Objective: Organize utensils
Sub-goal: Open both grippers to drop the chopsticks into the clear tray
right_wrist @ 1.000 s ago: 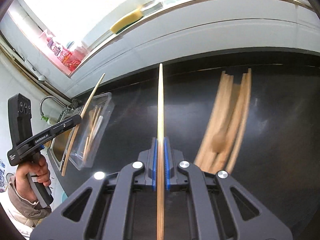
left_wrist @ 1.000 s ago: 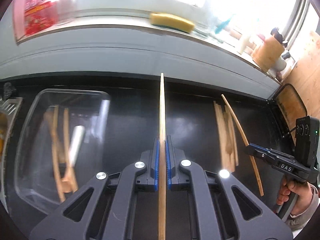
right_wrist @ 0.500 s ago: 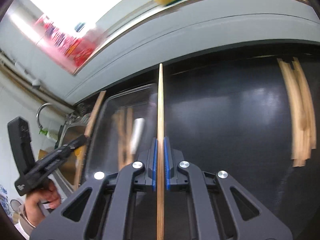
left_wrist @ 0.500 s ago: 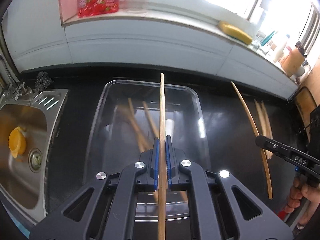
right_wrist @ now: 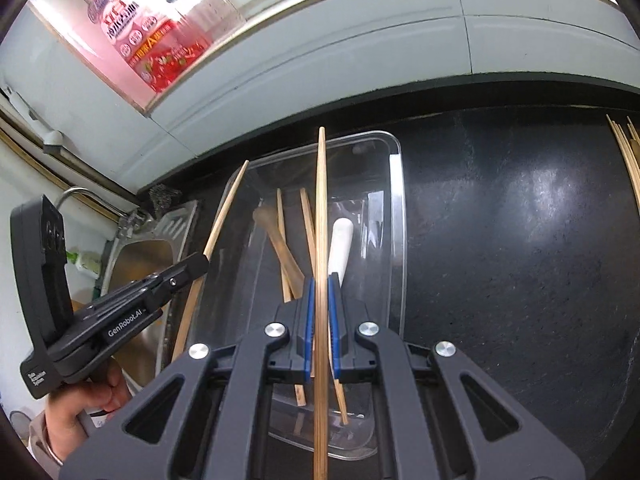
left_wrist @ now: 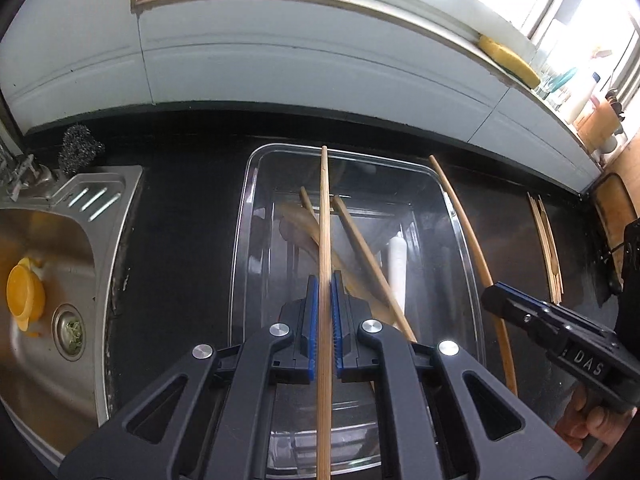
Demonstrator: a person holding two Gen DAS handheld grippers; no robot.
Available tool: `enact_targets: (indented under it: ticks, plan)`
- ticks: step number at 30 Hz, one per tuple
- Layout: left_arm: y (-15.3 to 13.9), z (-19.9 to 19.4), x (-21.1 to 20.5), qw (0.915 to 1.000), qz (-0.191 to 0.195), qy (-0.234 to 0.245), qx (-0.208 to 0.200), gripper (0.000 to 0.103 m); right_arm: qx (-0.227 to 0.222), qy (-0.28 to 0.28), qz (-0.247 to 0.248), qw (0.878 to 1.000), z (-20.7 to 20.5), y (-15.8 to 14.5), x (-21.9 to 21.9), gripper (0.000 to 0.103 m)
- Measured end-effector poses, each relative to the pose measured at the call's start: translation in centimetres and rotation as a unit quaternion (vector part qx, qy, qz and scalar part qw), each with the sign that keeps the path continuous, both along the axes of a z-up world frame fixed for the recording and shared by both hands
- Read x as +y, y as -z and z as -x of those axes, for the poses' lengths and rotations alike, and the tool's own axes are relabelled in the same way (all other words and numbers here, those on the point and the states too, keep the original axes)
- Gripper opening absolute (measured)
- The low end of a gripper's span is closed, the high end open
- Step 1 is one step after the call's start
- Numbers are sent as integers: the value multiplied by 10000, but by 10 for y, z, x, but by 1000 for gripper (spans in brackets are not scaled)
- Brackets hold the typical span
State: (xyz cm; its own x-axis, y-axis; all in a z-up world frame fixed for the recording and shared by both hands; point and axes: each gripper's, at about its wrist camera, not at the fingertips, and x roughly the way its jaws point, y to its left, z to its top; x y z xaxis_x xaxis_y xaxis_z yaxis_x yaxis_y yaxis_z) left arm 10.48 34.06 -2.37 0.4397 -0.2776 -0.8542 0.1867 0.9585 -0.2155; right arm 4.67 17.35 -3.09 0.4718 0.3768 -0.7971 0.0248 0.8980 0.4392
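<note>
Two chopsticks over the bin

My left claw (left_wrist: 325, 312) and right claw (right_wrist: 321, 320) each clench a chopstick (left_wrist: 325, 216) above the clear bin (left_wrist: 460, 216), several utensils already inside; more sticks (left_wrist: 546, 240) wait on the table (right_wrist: 520, 240).

Black tongs (left_wrist: 325, 312), blue pads (left_wrist: 313, 320)

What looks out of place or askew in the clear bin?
Nothing is damaged or spilled. The wooden utensils already in the clear bin lie crossed at angles beside a white-handled piece, rather than aligned.
</note>
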Motion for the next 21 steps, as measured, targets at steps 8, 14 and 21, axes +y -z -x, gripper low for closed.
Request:
enact_targets:
  ticks: [8,14,21]
  plan:
    - [10,-7,7,9999,96,-25,76,6,134,140,10,9998,-3,10,10,7]
    - [4,-10,13,9994,15,-348,78,16,145,-127,184,9996,-2,11,20,8]
    - [-44,-17,20,9949,-83,-829,-568,97,-649,-649,1211,9884,19,-5,37,97]
